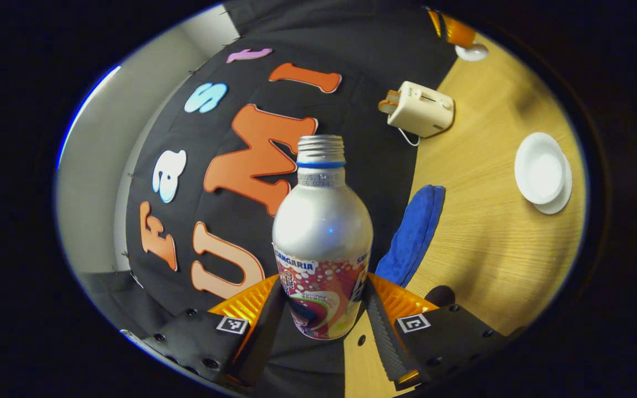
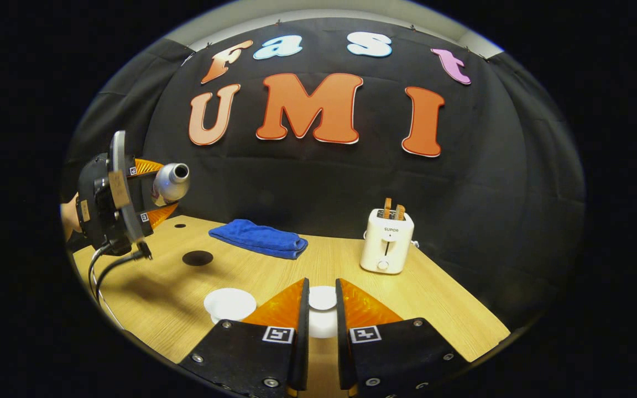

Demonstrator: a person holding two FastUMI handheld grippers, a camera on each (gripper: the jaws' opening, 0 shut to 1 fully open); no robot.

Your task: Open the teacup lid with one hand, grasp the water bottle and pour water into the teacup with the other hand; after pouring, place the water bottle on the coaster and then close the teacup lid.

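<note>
Both grippers are loaded: left gripper (image 1: 323,309) clamps the uncapped water bottle (image 1: 322,243), tilted sideways mid-frame; right gripper (image 2: 322,309) pinches the lid (image 2: 323,298). Early tilting could spill onto the bench (image 2: 440,298).

The bottle (image 1: 322,237) at centre frame is bare silver above, with a blue ring under its threaded neck and a red-and-white bubbly label below. Right of it lies a plain blue towel (image 1: 413,235). The table (image 1: 484,243) is pale wood grain. At right the teacup (image 1: 541,168) is white. At upper right, the toaster (image 1: 419,109) is cream with brown toast.
</note>
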